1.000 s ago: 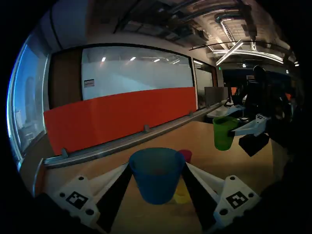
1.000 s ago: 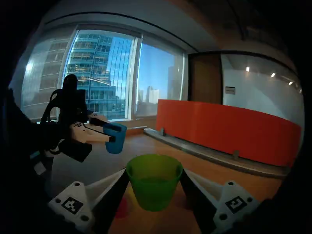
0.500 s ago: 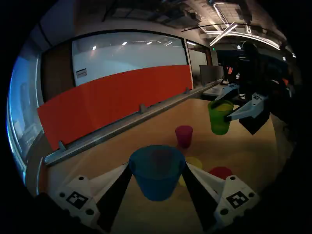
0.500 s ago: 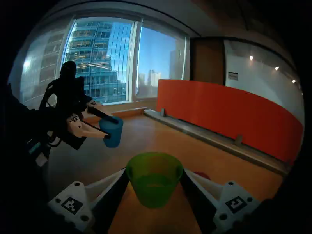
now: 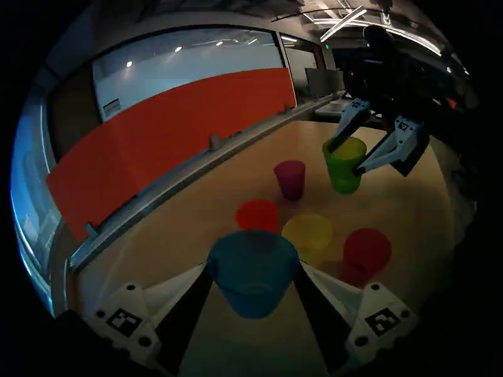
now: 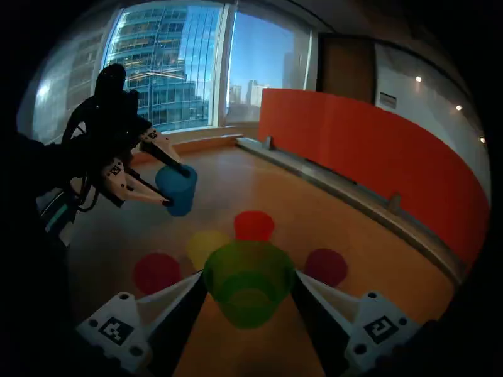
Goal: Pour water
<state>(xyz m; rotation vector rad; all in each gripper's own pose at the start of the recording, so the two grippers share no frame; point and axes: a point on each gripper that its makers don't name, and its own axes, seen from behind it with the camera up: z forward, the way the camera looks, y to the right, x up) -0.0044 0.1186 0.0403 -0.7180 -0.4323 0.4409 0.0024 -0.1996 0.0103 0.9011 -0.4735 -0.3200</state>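
Above the table (image 5: 201, 220), left gripper (image 5: 253, 269) clamps blue cup (image 5: 253, 286), right gripper (image 6: 249, 275) green cup (image 6: 249, 295) — likely light, squashable plastic, best held mid-wall.

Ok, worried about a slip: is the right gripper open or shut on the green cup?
Shut: in the left gripper view the right gripper presses both fingers against opposite sides of the green cup.

Lowered toward the desk (image 5: 188, 220): blue cup (image 5: 253, 273), green cup (image 5: 344, 164). Orange cup (image 5: 257, 215): newly in sight. Yellow cup (image 5: 307, 231), red cup (image 5: 366, 251), purple cup (image 5: 290, 179): earlier half hidden, now fully exposed.
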